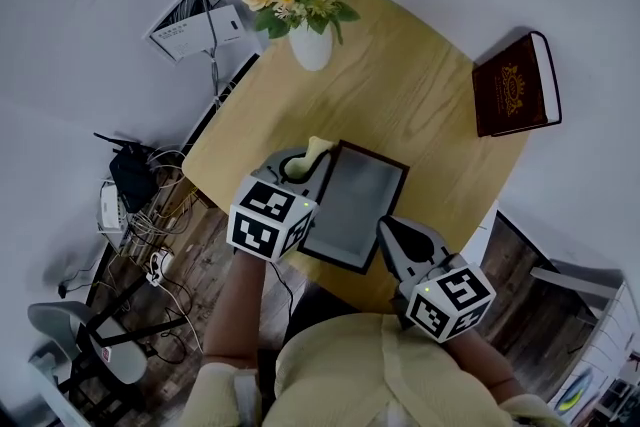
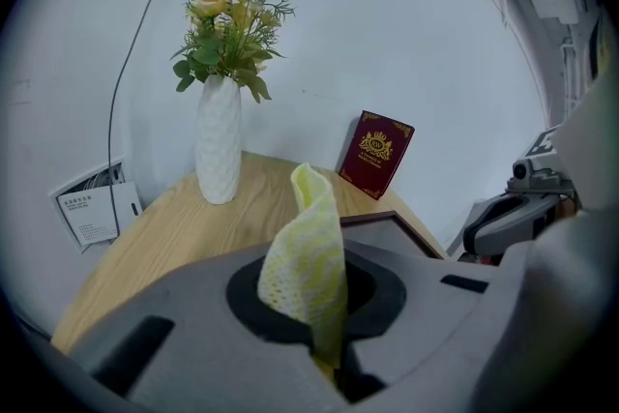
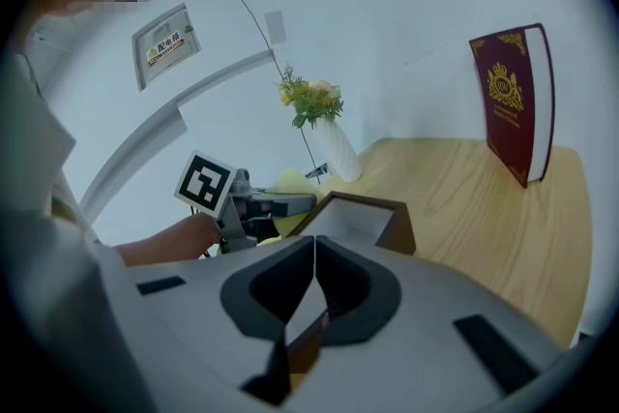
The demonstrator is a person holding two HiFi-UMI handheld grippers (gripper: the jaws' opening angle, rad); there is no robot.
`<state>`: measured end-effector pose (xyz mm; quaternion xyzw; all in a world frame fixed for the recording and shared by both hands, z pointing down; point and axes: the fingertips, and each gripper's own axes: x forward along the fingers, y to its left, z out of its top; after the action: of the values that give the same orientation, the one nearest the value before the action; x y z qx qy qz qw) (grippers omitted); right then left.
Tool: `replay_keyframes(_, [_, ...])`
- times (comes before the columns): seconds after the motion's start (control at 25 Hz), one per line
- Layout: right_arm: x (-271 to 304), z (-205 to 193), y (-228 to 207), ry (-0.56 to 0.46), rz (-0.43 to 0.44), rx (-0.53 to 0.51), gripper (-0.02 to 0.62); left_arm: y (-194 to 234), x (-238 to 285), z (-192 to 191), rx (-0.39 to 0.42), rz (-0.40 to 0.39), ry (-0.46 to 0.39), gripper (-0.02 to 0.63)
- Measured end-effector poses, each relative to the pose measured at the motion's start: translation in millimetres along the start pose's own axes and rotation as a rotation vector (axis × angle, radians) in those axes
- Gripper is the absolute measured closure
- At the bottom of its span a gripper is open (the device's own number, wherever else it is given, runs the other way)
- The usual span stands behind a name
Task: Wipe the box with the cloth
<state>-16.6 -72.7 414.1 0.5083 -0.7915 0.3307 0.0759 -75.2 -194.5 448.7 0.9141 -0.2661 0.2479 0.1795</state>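
Note:
The box (image 1: 355,203) is a flat dark-brown tray with a grey inside, lying near the front edge of the round wooden table (image 1: 400,95). My left gripper (image 1: 305,165) is at the box's left side, shut on a pale yellow mesh cloth (image 1: 314,152). In the left gripper view the cloth (image 2: 308,256) sticks up from between the jaws, with the box's corner (image 2: 387,225) just beyond. My right gripper (image 1: 388,233) is at the box's near right corner, shut on its brown rim (image 3: 363,218).
A white vase of flowers (image 1: 310,45) stands at the table's far left. A maroon book (image 1: 515,85) stands upright at the far right. Beside the table on the left, the floor holds a router (image 1: 132,173), cables and a chair (image 1: 95,340).

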Motion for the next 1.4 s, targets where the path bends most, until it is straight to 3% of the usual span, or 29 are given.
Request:
replay_keyframes(0.68, [5,-1,14,0.026,0.103,-0.047,0.566,-21,-33,-16,0.0,0.02,0.005,0.581])
replay_keyframes(1.4, [2,-10,38,0.066,0.222,-0.112,0.566,-44,-79,-53,-0.053,0.113,0.013,0.581])
